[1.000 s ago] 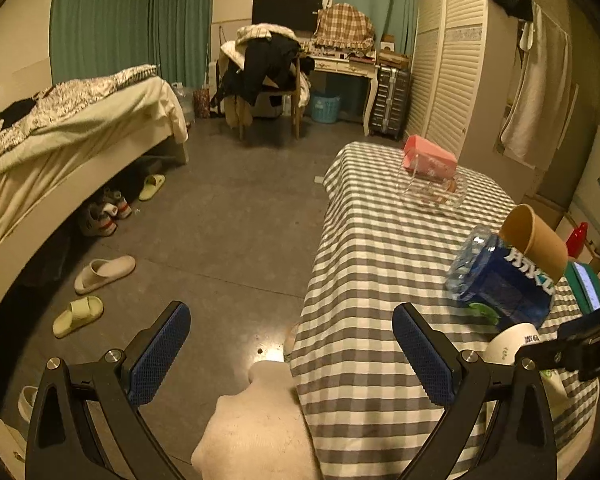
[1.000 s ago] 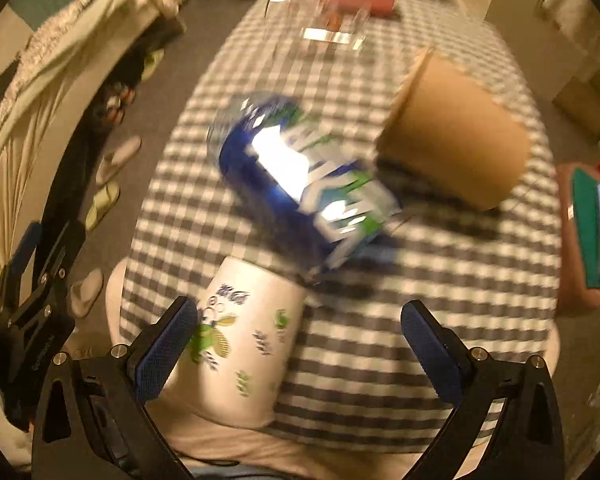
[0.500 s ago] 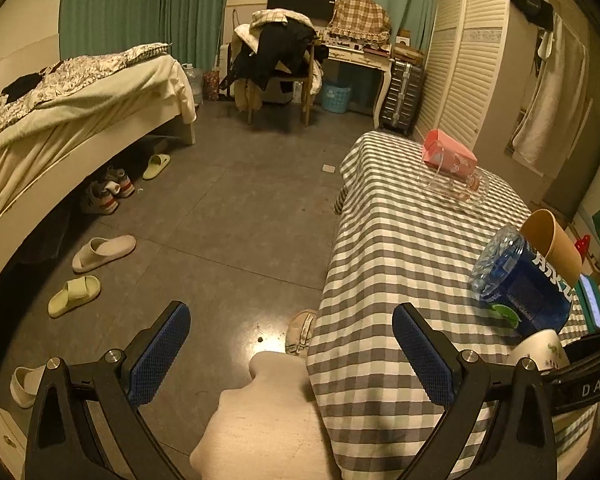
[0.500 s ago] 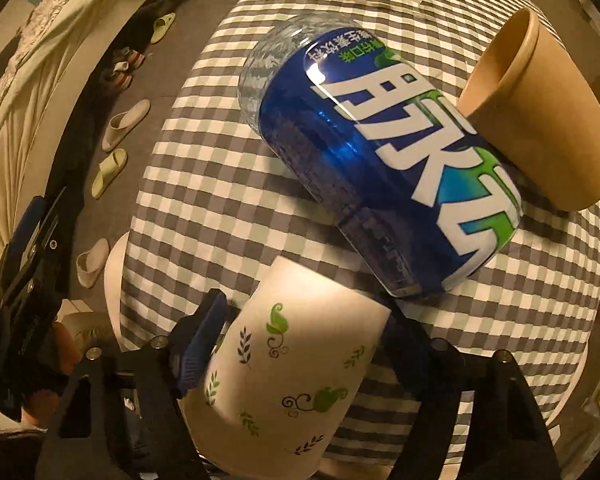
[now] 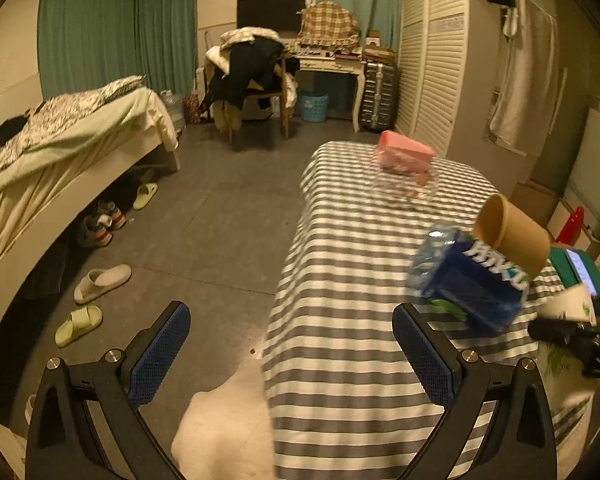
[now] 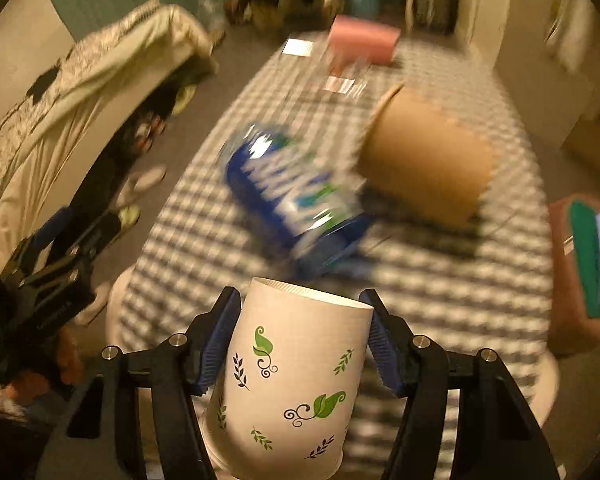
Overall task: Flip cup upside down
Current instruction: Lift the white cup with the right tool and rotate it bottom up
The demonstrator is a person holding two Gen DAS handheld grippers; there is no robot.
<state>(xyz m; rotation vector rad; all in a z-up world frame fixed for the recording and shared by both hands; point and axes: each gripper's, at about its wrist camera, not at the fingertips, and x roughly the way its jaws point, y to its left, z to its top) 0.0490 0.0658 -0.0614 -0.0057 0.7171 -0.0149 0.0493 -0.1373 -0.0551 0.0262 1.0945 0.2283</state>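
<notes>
Cup (image 6: 296, 376) sits clamped between the right tongs' (image 6: 300, 344) pads, lifted; left tongs (image 5: 288, 356) gape empty. Next, I judge, comes rolling the wrist over.

White cup (image 6: 292, 376) with green leaves; blue bottle (image 6: 296, 196); brown cup (image 6: 424, 164); grey-and-white checked cloth (image 5: 352, 280).

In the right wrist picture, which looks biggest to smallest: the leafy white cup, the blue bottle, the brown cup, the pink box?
1. Leafy white cup, though it sits nearest the camera, which inflates it.
2. Blue bottle and brown cup: too alike to rank.
3. Pink box, farthest away.
</notes>
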